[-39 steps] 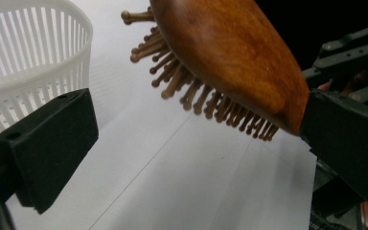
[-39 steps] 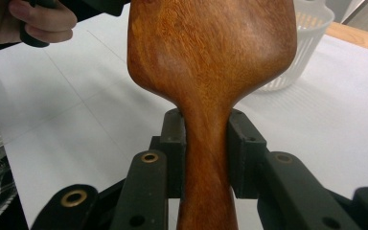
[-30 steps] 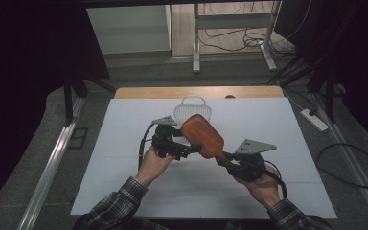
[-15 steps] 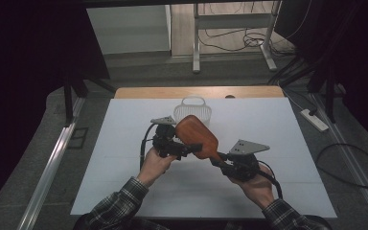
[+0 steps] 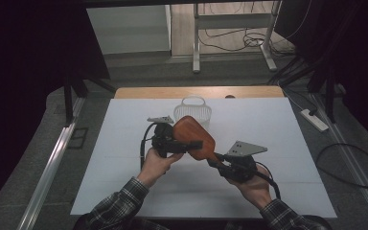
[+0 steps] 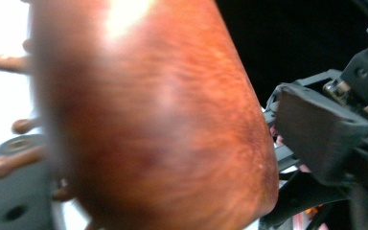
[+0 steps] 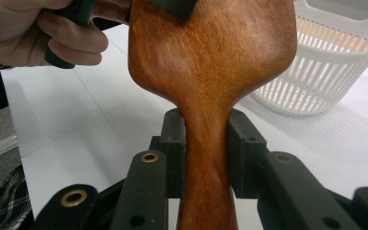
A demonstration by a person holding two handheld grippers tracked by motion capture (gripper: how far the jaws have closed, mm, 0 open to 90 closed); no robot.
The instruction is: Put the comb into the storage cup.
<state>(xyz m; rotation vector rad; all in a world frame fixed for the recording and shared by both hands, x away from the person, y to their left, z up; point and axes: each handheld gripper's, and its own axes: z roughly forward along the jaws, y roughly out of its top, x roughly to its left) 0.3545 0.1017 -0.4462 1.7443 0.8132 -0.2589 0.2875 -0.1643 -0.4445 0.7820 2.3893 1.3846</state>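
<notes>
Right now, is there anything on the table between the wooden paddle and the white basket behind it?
Nothing visible stands between them. The wooden paddle is held above the table by both tongs, left on its wide part, right on its handle. The white basket sits just beyond it on bare white table.

Over the last second I have carried the wooden paddle (image 5: 194,139) leftward and a little toward me above the white table (image 5: 287,124) — its broad head, which overlapped the lower edge of the white basket (image 5: 192,111), now sits lower and just left of it, barely overlapping it. My right gripper (image 5: 216,161), clamped on the handle, has come in from the right along with my right hand (image 5: 254,184), and it now sits nearer the table's middle. My left gripper (image 5: 191,144) has shifted only slightly left — its jaw now lies across the head's face.
</notes>
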